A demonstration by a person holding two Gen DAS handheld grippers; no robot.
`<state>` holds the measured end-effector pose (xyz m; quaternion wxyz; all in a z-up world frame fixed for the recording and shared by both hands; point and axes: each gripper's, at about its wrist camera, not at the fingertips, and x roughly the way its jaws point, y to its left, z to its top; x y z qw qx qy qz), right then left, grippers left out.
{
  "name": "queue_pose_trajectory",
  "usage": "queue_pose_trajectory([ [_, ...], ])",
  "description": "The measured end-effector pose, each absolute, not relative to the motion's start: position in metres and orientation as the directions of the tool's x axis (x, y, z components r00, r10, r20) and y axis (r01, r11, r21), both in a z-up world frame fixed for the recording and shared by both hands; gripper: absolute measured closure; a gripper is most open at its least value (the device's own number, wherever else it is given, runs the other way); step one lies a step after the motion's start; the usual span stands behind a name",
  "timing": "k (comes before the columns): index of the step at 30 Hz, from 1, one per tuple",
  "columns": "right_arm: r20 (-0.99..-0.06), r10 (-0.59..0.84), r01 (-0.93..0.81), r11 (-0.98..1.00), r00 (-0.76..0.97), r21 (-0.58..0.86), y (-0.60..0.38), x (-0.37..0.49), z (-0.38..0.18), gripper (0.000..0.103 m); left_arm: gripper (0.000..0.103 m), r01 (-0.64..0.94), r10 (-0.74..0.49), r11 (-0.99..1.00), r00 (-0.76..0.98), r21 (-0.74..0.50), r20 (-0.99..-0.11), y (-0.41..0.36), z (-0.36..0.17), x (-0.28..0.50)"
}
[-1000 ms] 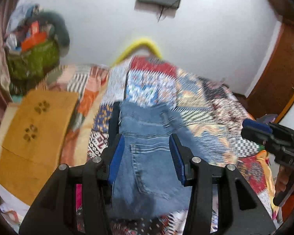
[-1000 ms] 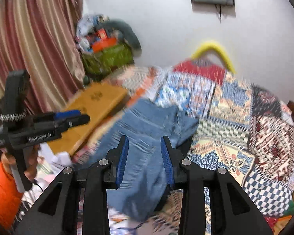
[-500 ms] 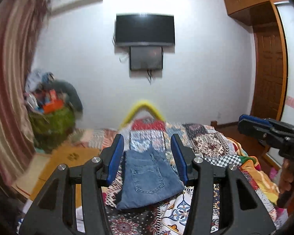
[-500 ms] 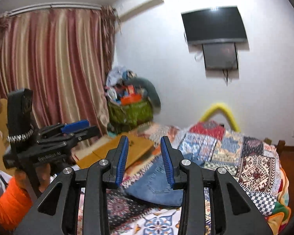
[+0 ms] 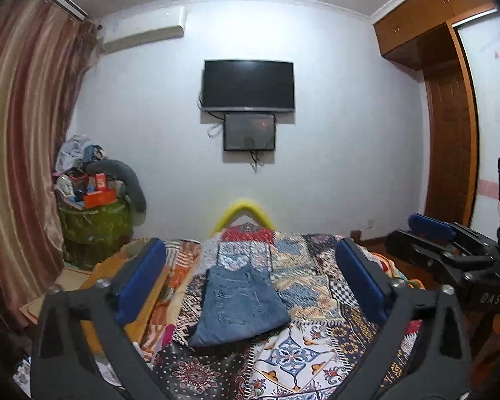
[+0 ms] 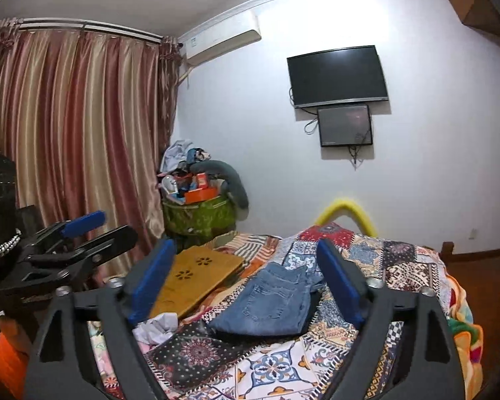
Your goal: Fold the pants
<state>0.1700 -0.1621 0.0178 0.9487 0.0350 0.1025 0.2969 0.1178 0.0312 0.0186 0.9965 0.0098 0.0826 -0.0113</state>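
Note:
The blue denim pants [image 5: 238, 303] lie folded into a compact rectangle on the patchwork bedspread [image 5: 320, 286], back pocket up. They also show in the right wrist view [image 6: 273, 303]. My left gripper [image 5: 250, 281] is open and empty, held back from and above the bed, with the pants seen between its blue pads. My right gripper [image 6: 246, 281] is open and empty too, held back at the bed's near side. Each gripper shows at the edge of the other's view: the right one [image 5: 450, 253], the left one [image 6: 70, 250].
A brown board with flower cut-outs [image 6: 196, 280] lies on the bed left of the pants. A green hamper piled with clutter [image 5: 95, 223] stands in the left corner by the curtain [image 6: 66, 133]. A TV [image 5: 248, 85] hangs on the far wall; a wardrobe [image 5: 450, 153] stands right.
Both grippers pulled back and up from the pants and tilted to face the far wall. Their jaws opened wider. The folded pants stay on the bed.

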Motion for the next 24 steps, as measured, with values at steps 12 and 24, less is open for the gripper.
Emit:
queue_pose_trajectory([
  [12, -0.167, 0.538, -0.520, 0.843, 0.826, 0.139, -0.174, 0.161, 0.014, 0.000, 0.000, 0.030, -0.028, 1.000, 0.983, 0.009, -0.179, 0.028, 0.008, 0.111],
  [24, -0.179, 0.534, -0.518, 0.846, 0.827, 0.130, -0.172, 0.157, 0.010, 0.000, 0.000, 0.037, -0.039, 0.999, 0.981, -0.015, -0.192, 0.031, 0.004, 0.115],
])
